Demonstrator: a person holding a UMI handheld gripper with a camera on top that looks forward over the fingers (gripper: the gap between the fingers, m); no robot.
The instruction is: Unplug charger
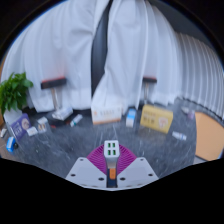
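Observation:
A small white charger (112, 148) with dark slots on its face sits between my two fingers, above the grey table (120, 135). My gripper (112, 153) is shut on it, with the magenta pads (98, 157) pressing on both of its sides. A short orange part (112, 172) shows just below the charger, between the finger bases. No cable or socket is visible at the charger.
Beyond the fingers the table holds a yellow box (156, 118), a white box (106, 116), a small blue-and-white item (131, 118) and several small items at the left. A green plant (14, 92) stands far left. White curtains (60, 50) hang behind.

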